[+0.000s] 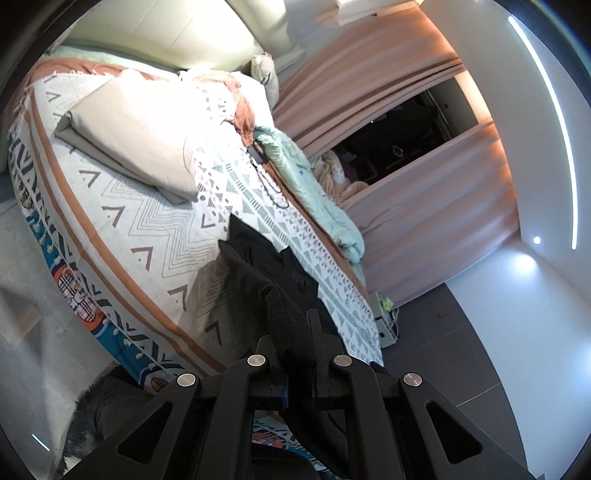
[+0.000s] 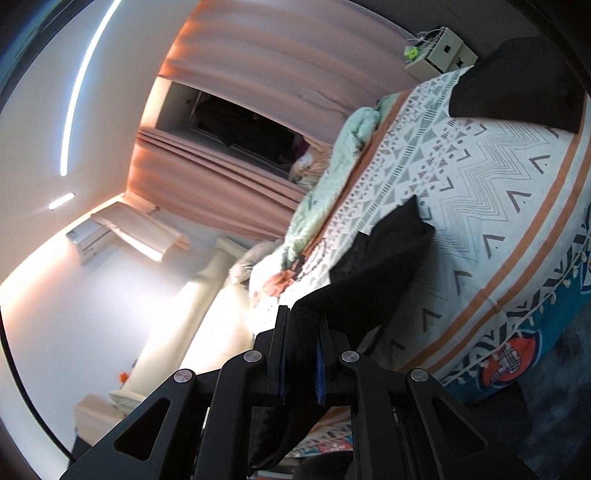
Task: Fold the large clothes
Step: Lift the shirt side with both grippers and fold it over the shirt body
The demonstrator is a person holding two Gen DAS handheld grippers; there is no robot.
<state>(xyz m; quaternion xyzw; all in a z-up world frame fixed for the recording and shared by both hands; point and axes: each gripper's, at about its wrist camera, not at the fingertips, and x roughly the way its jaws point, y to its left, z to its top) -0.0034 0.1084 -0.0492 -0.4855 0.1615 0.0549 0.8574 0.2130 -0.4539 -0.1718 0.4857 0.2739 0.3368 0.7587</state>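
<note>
A large black garment (image 1: pixel 266 258) is held up over the patterned bedspread (image 1: pixel 147 229). My left gripper (image 1: pixel 295 321) is shut on one bunched edge of it, and black cloth hangs down between the fingers. In the right wrist view my right gripper (image 2: pixel 301 321) is shut on another part of the black garment (image 2: pixel 384 254), which stretches away across the bedspread (image 2: pixel 498 192). A further stretch of black cloth (image 2: pixel 517 88) lies at the far end of the bed.
A folded beige garment (image 1: pixel 136 133) lies on the bed near the headboard (image 1: pixel 166 29). A mint duvet (image 1: pixel 317 184) is bunched along the far side, with a cable (image 1: pixel 269 177) beside it. Pink curtains (image 1: pixel 406 155), a small white cabinet (image 2: pixel 439 51) and dark floor (image 1: pixel 461 350) surround the bed.
</note>
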